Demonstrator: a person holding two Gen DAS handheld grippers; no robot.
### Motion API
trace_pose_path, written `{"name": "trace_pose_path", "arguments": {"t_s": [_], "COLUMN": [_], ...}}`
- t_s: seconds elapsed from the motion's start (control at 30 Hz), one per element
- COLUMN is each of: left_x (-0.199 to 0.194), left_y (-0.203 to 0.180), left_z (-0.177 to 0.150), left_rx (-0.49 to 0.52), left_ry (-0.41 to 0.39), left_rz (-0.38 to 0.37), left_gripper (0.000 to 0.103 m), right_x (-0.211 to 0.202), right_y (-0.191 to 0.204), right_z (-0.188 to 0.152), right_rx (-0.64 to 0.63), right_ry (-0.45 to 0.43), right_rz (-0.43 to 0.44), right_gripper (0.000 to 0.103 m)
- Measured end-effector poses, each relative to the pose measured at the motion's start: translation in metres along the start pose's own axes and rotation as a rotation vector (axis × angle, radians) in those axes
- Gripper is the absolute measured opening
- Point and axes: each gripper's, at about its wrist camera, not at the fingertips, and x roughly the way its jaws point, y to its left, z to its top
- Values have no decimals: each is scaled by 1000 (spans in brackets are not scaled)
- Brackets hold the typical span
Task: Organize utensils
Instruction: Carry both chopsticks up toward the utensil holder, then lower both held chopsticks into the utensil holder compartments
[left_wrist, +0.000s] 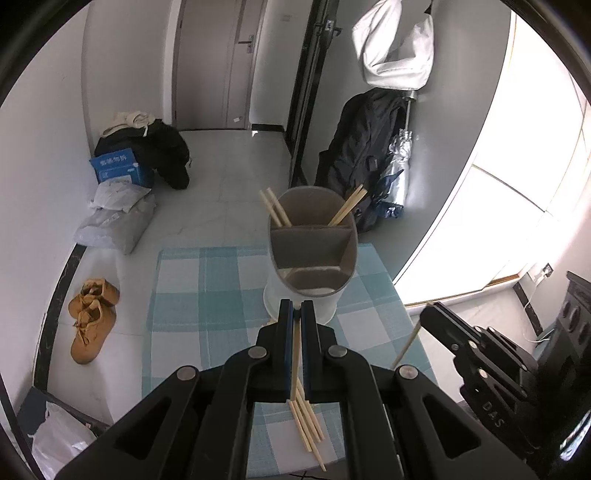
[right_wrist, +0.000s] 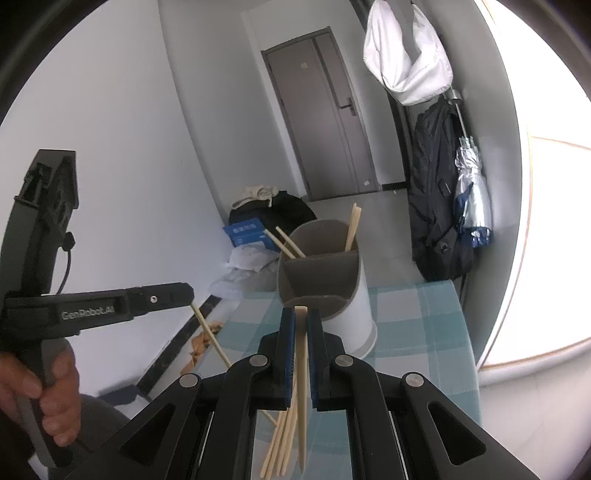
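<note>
Over the table (left_wrist: 177, 280), left gripper (left_wrist: 296, 308) clenches 1 chopstick (left_wrist: 295, 354), holder (left_wrist: 314, 243) just ahead. From the right view, right gripper (right_wrist: 300, 317) grips another chopstick (right_wrist: 303, 354); next I drop each into a compartment.

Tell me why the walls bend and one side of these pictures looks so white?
Left wrist view: the fisheye lens bows the door and walls, and the bright window washes out to glare. Right wrist view: the same curving, glare along the right edge, dark corners; the utensil holder stays sharp.
</note>
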Motion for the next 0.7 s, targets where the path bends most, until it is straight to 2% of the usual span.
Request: {"name": "trace_pose_path", "arguments": {"t_s": [0.2, 0.43, 0.7], "left_x": [-13, -21, -14], "left_y": [-8, -11, -5], "left_z": [21, 52, 84], "left_rx": [12, 8, -32], "left_ry": [-7, -28, -33], "left_rz": [-22, -35, -73], "left_gripper": [0, 0, 0], "right_x": [-2, -2, 17], "right_y": [-2, -1, -6], "right_z": [19, 64, 113], "right_rx": [-5, -21, -5], "right_ry": [-19, -61, -83], "right_rz": [-2, 19, 35], "right_gripper": [6, 6, 6]}}
